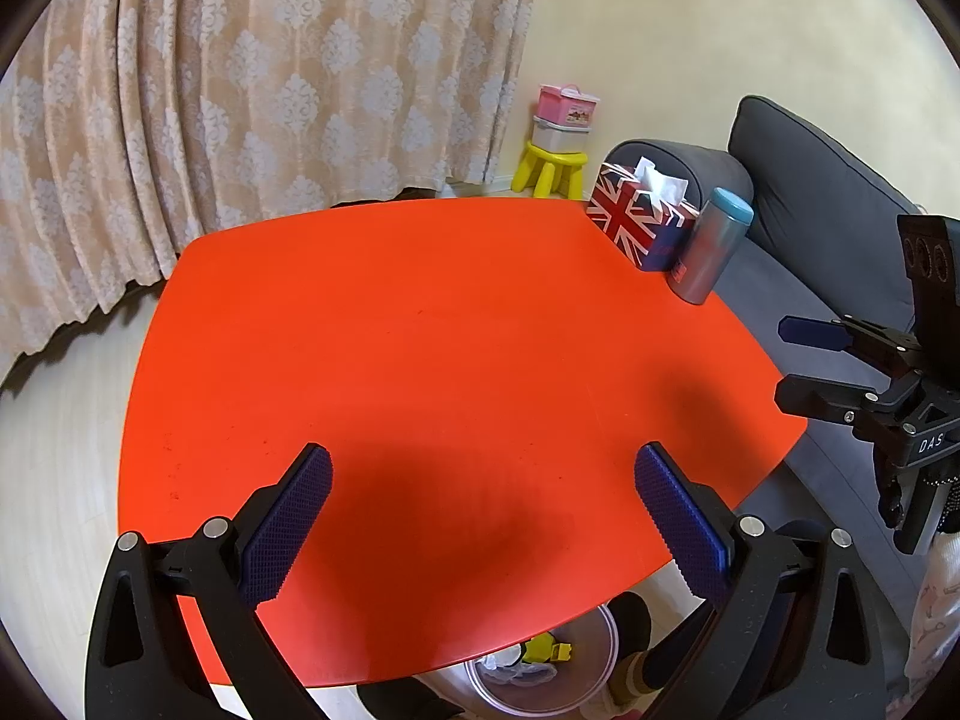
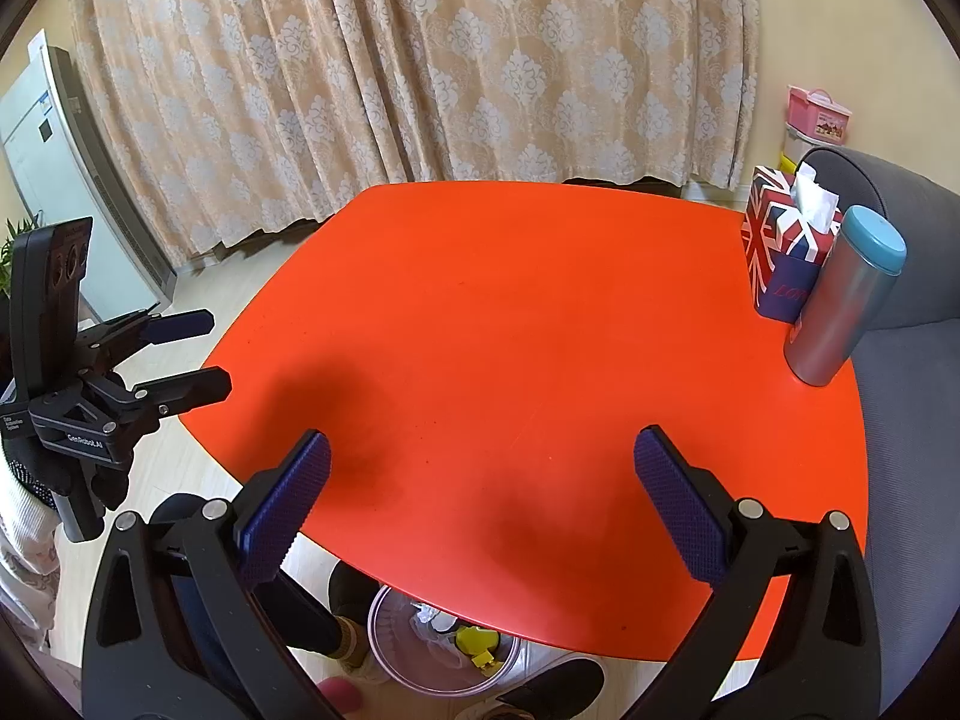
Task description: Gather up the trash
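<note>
Both hand-held grippers, your left hand-held gripper [image 1: 483, 519] and right hand-held gripper [image 2: 483, 504], hover released and empty over the red worktop [image 1: 432, 324]; trash sits in the clear bin [image 2: 444, 654] below.

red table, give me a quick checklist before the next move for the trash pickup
1. Left gripper open, nothing held: ok.
2. Right gripper open, nothing held: ok.
3. Trash left on the red table: none visible, ok.
4. Tissue box and tumbler upright at the far right corner, away from both grippers: ok.
5. Clear bin under the near table edge already holds scraps: ok.
6. Trash on the floor: cannot tell.
</note>
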{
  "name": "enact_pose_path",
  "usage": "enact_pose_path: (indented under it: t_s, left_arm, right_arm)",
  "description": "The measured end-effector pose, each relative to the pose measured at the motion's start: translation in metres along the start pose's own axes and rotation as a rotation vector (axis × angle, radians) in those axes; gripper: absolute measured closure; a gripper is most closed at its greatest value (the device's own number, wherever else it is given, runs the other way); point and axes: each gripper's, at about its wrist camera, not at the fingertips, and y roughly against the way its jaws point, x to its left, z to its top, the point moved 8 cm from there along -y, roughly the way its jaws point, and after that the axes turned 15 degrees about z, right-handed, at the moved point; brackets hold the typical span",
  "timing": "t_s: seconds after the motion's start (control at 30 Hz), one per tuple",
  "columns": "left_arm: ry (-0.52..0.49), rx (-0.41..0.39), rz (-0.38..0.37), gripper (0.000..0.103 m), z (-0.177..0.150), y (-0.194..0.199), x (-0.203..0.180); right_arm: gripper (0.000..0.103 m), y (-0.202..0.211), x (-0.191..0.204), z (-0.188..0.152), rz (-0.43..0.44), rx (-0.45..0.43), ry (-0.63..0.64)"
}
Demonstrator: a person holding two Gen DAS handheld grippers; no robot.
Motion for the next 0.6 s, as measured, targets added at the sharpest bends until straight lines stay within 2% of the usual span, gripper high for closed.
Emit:
enact_pose_path:
  t_s: [0.6]
  left_arm:
    - [-0.006, 0.008, -0.001, 0.006, -0.0033, -0.0026, -0.0067]
  right_arm:
    - [0.004, 0.0004, -0.0010, -0.0004, 0.000, -0.001, 0.000]
